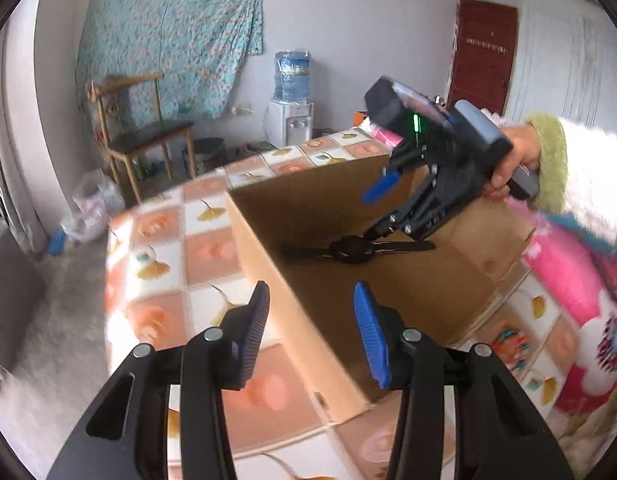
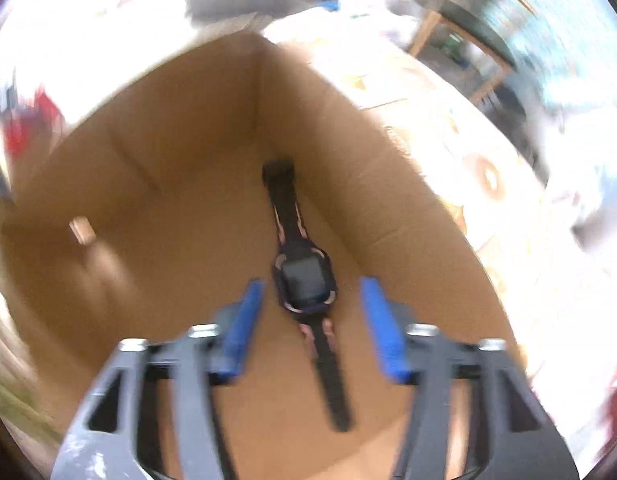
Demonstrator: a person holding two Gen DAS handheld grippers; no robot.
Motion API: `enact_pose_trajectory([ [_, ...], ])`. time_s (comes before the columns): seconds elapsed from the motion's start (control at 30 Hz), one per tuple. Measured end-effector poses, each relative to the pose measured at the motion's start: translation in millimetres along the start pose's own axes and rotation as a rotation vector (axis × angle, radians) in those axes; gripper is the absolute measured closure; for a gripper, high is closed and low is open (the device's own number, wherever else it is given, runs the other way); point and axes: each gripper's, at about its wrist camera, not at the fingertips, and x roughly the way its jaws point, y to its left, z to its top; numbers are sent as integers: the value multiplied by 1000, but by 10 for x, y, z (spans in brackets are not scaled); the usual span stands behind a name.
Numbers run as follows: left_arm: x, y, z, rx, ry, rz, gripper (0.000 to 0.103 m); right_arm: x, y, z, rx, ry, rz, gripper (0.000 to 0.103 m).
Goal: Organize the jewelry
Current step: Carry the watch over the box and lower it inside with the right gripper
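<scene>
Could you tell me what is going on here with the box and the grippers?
A person is tidying jewelry with a handheld gripper in each hand. A black watch lies flat on the floor of an open cardboard box that sits on a floral tablecloth. The right gripper is reaching down into the box, its jaws open on either side of the watch face and not gripping it. The left gripper hovers open and empty near the box's front corner.

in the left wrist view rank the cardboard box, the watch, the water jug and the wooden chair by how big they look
1. cardboard box
2. wooden chair
3. watch and water jug: look alike, and the jug is farther away, so unranked.
</scene>
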Motion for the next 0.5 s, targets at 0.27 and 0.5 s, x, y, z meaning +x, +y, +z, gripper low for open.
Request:
enact_pose_trajectory([
  [0.27, 176, -11, -99, -124, 32, -10, 59, 410, -238, 58, 249, 102, 99, 38],
  [0.5, 188, -3, -145, -138, 38, -15, 59, 626, 41, 192, 22, 146, 3, 62],
])
